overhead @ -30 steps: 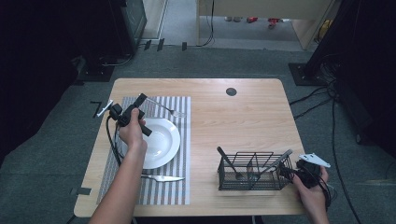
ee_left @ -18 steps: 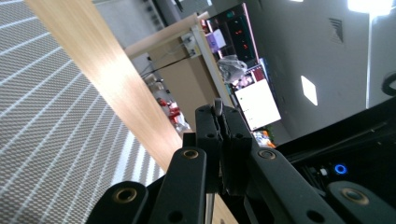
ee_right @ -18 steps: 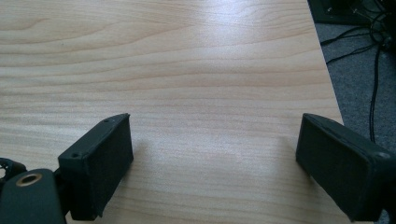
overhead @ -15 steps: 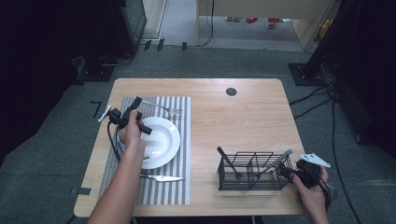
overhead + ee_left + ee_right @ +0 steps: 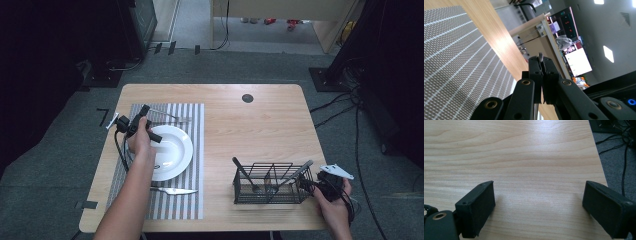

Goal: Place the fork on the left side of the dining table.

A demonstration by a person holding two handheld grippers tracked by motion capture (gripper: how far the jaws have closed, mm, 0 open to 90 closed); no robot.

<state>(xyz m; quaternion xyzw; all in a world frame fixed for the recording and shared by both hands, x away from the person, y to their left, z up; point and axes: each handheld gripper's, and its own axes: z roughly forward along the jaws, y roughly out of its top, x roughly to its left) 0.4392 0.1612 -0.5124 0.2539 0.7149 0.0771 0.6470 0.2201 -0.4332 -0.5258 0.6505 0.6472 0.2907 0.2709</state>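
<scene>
Left gripper (image 5: pixel 542 75): jaws clenched on a thin metal utensil (image 5: pixel 540 57), held over the mat's far-left corner, beside the plate (image 5: pixel 175 150).
Utensil: likely light, stiff, slippery; grip mid-handle.
Right gripper (image 5: pixel 537 207): jaws wide apart, unladen, right of the caddy (image 5: pixel 270 182).

Grey carpet floor (image 5: pixel 65 165) — black cables (image 5: pixel 345 107) trailing.

L gripper (image 5: pixel 145 122) raised, tilted, jaws pinched on thin metal utensil (image 5: pixel 540 57); R gripper (image 5: pixel 539 207) low, jaws wide apart.
</scene>
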